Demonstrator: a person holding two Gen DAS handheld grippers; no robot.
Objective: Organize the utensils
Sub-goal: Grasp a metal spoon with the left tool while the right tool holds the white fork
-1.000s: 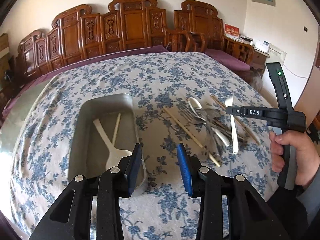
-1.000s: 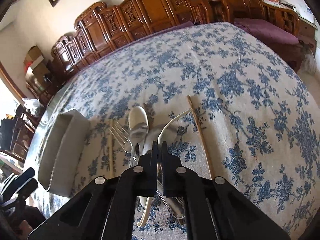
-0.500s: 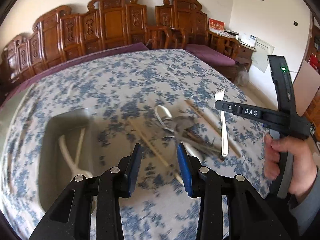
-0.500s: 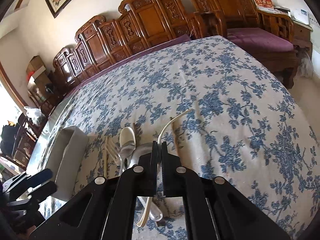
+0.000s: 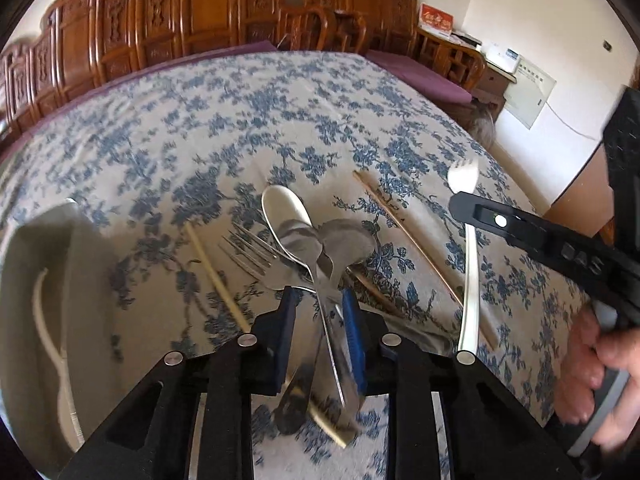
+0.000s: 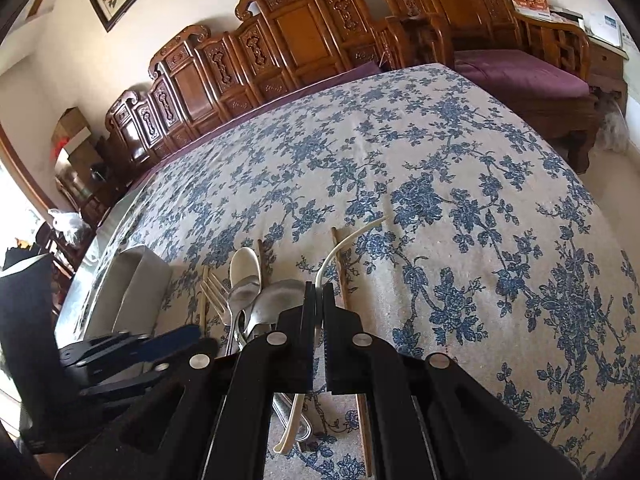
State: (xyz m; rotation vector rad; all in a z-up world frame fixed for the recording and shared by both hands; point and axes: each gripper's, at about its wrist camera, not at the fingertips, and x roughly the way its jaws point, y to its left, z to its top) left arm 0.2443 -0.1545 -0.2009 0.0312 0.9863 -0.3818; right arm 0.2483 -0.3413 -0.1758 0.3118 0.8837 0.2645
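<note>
A pile of metal spoons [image 5: 316, 236], a metal fork [image 5: 248, 248] and wooden chopsticks [image 5: 216, 276] lies on the floral tablecloth. My left gripper [image 5: 318, 300] is open, low over the pile, its fingers either side of the spoon handles. My right gripper [image 6: 318, 292] is shut on a white plastic fork [image 6: 340, 244] and holds it above the cloth; the same white fork [image 5: 468, 264] shows in the left wrist view, hanging from the right gripper [image 5: 460, 204]. A grey tray [image 5: 52, 280] at the left holds white plastic utensils [image 5: 44, 320].
The grey tray [image 6: 136, 284] stands left of the pile. The table [image 6: 440, 184] stretches far back to carved wooden chairs [image 6: 280, 32]. Two chopsticks [image 5: 404, 236] lie right of the spoons. The table's right edge drops to the floor.
My left gripper has swung right from the tray and come down over the spoon pile. My right gripper has lifted the white fork higher off the cloth.
</note>
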